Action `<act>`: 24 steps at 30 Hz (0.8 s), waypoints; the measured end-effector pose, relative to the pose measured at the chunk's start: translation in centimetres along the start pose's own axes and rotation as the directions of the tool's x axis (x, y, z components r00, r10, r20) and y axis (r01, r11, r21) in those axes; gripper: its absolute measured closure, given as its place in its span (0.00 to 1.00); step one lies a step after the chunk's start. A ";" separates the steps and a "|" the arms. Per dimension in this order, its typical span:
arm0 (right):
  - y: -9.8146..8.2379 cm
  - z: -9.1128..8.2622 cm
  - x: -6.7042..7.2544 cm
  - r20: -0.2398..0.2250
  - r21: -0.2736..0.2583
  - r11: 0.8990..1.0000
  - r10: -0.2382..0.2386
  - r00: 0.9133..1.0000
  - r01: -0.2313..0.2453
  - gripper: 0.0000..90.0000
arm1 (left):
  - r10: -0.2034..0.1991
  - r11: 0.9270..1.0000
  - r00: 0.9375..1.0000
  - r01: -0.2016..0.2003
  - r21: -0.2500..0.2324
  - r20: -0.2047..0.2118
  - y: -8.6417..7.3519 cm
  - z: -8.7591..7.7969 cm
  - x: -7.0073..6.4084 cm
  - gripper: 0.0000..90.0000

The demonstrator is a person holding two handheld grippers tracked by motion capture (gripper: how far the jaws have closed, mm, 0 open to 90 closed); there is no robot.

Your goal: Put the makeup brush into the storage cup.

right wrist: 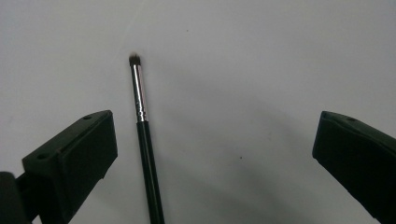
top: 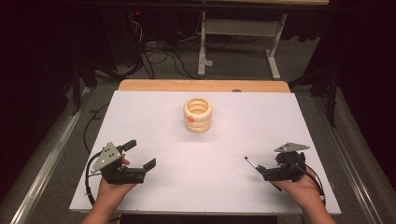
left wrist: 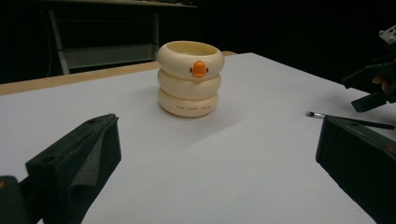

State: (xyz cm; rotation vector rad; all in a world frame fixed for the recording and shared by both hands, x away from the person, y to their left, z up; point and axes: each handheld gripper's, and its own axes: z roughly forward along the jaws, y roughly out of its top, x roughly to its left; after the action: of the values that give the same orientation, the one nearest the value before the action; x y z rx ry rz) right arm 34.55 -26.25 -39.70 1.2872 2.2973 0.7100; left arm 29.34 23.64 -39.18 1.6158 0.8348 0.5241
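The right gripper (right wrist: 212, 154), jaws spread, is hovering over a slim makeup brush (right wrist: 145, 140) lying flat at the table's four o'clock, seemingly light, stiff and roll-prone, best pinched mid-handle, while the left gripper (top: 141, 154) is idling, jaws spread.
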 end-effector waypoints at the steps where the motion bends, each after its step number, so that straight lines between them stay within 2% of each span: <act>1: 0.0 0.0 0.1 -0.001 0.011 1.000 -0.004 1.000 0.004 0.02 | 0.000 1.000 1.000 0.000 0.000 0.000 0.0 0.0 0.0 0.01; 12: 0.3 0.3 0.2 -0.011 0.101 0.994 -0.049 0.999 0.049 0.03 | -0.002 1.000 1.000 0.002 0.000 0.001 0.0 0.0 0.0 0.01; 24: 0.4 0.8 0.9 -0.040 0.209 0.971 -0.108 0.993 0.115 0.06 | -0.003 1.000 1.000 0.003 -0.002 0.001 0.0 -0.1 0.0 0.01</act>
State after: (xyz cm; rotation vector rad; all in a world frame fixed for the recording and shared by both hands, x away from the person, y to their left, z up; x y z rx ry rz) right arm 34.77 -25.10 -40.17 1.2312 2.5010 0.4589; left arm 29.31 23.69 -39.19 1.6131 0.8355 0.5212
